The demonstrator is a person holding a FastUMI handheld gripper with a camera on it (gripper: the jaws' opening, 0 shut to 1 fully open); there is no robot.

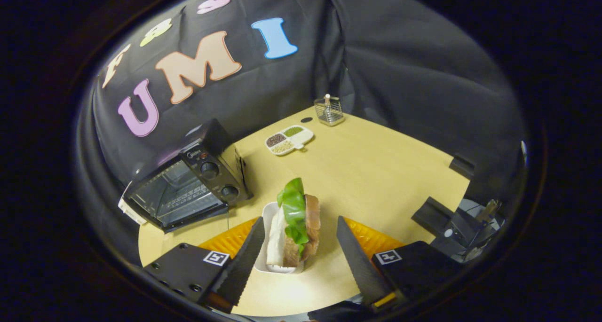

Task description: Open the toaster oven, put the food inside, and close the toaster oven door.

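Desk: pale wooden desk (376, 171).
Oven: black toaster oven (188, 185), door shut.
Tongs: tongs (301, 244) wide open, holding nothing, lettuce sandwich (297, 225) between fingers.

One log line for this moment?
gripper: open around sandwich | sandwich: on white dish | toaster oven: door shut

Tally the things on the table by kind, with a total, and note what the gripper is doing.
Toaster oven: 1
Sandwich on white tray: 1
Divided dish: 1
Wire basket: 1
Total: 4
Gripper open, fingers either side of the sandwich.
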